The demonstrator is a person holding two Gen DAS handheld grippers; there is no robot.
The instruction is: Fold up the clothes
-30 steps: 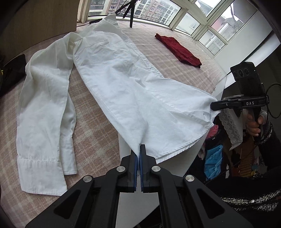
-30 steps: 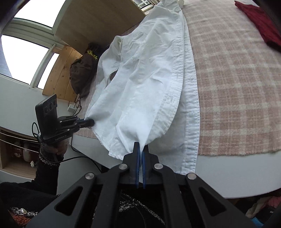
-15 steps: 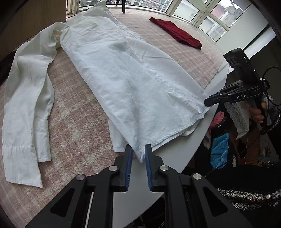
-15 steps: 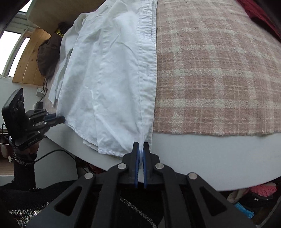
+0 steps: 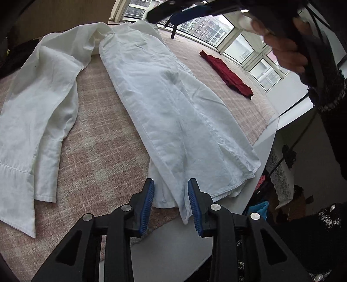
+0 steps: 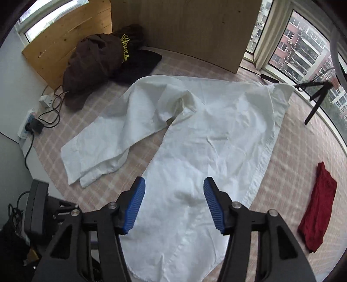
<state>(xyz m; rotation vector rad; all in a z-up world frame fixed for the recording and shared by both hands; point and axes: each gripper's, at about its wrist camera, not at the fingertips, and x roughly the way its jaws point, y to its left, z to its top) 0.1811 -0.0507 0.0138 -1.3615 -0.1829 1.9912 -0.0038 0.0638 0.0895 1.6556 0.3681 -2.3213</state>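
A white long-sleeved shirt [image 5: 173, 112] lies flat on the pink plaid cloth [image 5: 104, 156], its body folded lengthwise into a long strip and one sleeve [image 5: 36, 121] spread to the left. My left gripper [image 5: 171, 204] is open just above the shirt's hem corner at the table's near edge. My right gripper [image 6: 174, 204] is open and raised above the shirt body [image 6: 206, 151]. The right gripper also shows at the top of the left wrist view [image 5: 195, 10], held by a hand.
A red garment [image 5: 227, 74] [image 6: 318, 206] lies on the cloth to the right. A dark brown clothes pile [image 6: 104, 58] sits at the far left by a wooden panel. Power strips and cables [image 6: 34, 123] lie at the left edge. A tripod [image 6: 314, 95] stands by the windows.
Both grippers have opened and let go of the shirt's hem, which now lies on the table. The right gripper has lifted well above the shirt.
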